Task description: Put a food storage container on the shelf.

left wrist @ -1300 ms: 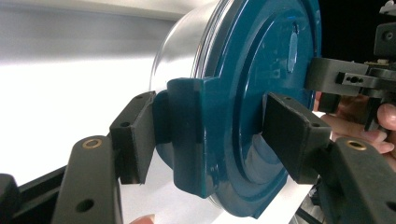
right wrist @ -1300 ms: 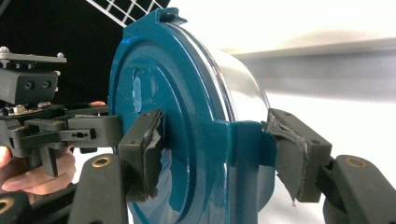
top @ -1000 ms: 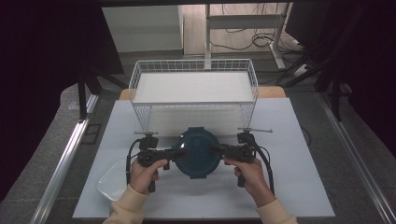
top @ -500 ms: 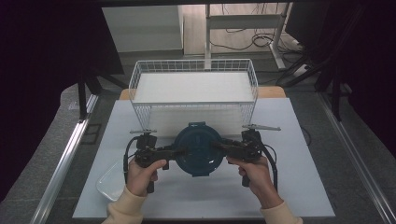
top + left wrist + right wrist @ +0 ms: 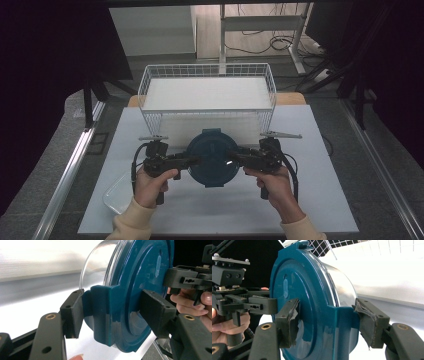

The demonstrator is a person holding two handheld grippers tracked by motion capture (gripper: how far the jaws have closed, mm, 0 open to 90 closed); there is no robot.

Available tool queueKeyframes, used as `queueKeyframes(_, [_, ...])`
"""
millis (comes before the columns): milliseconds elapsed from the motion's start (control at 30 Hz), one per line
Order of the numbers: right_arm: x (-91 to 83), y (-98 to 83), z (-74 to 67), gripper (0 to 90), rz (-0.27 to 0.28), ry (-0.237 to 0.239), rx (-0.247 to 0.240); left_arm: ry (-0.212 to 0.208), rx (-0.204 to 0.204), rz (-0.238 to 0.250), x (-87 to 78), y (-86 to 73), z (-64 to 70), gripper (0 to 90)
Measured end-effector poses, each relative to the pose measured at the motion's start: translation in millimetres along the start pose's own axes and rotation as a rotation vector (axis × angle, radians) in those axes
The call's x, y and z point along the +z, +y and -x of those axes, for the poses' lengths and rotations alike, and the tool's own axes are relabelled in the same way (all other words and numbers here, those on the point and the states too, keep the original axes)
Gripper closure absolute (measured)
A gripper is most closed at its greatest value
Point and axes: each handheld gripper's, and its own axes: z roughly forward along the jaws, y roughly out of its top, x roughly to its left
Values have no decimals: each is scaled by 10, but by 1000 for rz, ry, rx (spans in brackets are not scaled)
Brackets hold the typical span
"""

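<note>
Teal-lidded container [image 5: 212,156] between left gripper [image 5: 192,161] and right gripper [image 5: 234,156] — before wire basket [image 5: 207,93].

A: Room status?

B: White table top [image 5: 320,200] on a wooden board that peeks out at both far corners. Grey carpet floor [image 5: 395,165] on both sides. Metal rail [image 5: 70,175] runs along the table's left edge, another rail [image 5: 385,175] along the right.

A: Behind the table?

B: White wire basket [image 5: 207,70] sits at the far edge, centred. Past it, a light wall panel [image 5: 155,32] and the leg of a white desk frame [image 5: 222,30], with loose cables [image 5: 260,42] on a wooden floor strip.

A: Light?

B: Dim. Black curtains [image 5: 45,60] left and right. Table top is the brightest area.
</note>
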Motion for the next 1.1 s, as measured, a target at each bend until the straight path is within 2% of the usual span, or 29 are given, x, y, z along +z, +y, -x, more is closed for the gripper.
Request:
queueKeyframes(433, [-57,103,-7,382,8,8,-15,-2,19,-2,-27,139,67,385])
queueKeyframes(700, [-164,301,-85,385,29,0,-42,-21,37,15,-75,329,159,387])
queueKeyframes(900, [-196,442,-79,386,34,-1,-42,-26,39,14,-80,473,193,388])
queueKeyframes(1100, [-229,578,-112,390,45,8,-48,-26,47,33,-137,601,247,389])
